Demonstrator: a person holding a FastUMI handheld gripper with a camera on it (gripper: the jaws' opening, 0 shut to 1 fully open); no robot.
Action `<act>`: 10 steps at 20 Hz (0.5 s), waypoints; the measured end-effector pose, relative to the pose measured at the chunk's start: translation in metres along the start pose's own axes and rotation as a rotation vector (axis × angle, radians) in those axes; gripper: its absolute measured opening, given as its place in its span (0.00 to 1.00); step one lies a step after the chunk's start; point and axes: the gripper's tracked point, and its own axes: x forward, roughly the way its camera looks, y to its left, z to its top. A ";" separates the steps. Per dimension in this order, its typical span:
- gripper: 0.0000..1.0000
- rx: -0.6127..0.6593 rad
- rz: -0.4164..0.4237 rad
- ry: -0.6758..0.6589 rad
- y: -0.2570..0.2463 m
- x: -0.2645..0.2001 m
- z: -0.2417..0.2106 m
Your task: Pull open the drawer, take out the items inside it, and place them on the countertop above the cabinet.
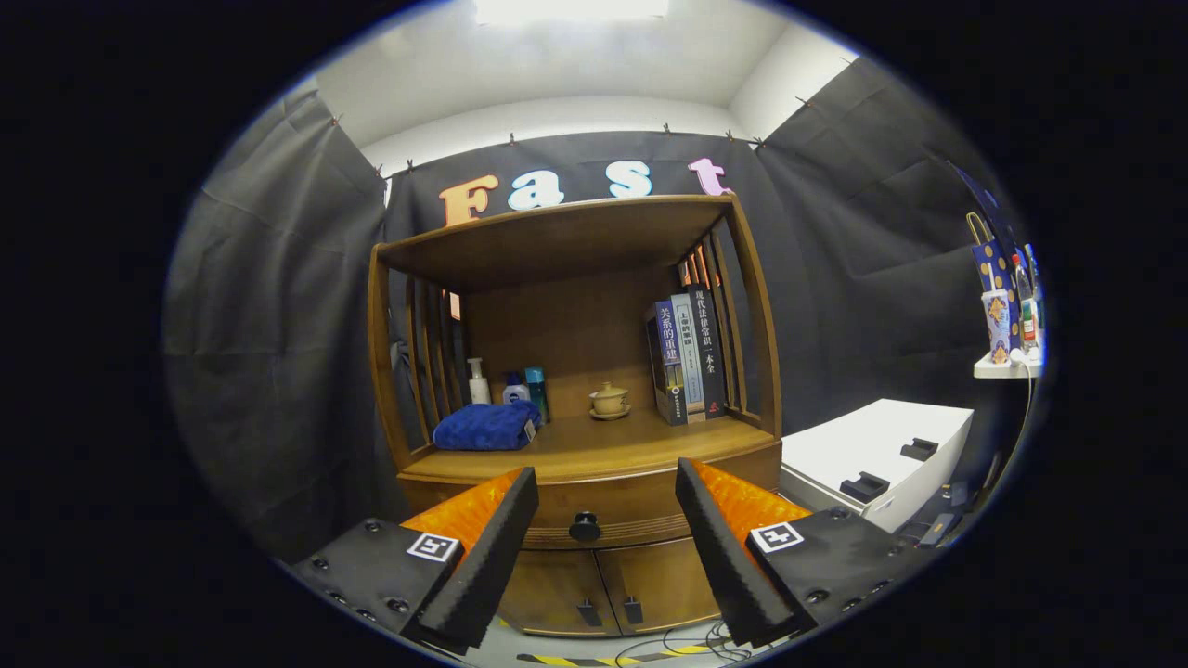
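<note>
A wooden cabinet (pixel 575 278) stands ahead against the booth wall. Its drawer (pixel 640 510) is closed, with a round dark knob (pixel 585 527) on its front. My gripper (pixel 607 496) is open, and the knob sits between the fingers, a little beyond their tips. Nothing is held. The countertop (pixel 603 450) above the drawer carries a folded blue towel (pixel 486 427), a few bottles (pixel 506 385), a small teacup on a saucer (pixel 609 401) and three upright books (pixel 687 357). What lies inside the drawer is hidden.
Two lower cabinet doors (pixel 608 586) with small handles sit under the drawer. A white box (pixel 872 459) stands to the cabinet's right, with a small shelf of bottles and a bag (pixel 1007 315) above it. Cables and striped tape (pixel 650 654) lie on the floor.
</note>
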 end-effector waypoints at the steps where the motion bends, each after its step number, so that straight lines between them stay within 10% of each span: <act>1: 0.98 -0.001 0.001 0.001 0.000 0.000 -0.001; 10: 0.98 -0.006 0.002 -0.013 -0.002 0.024 -0.031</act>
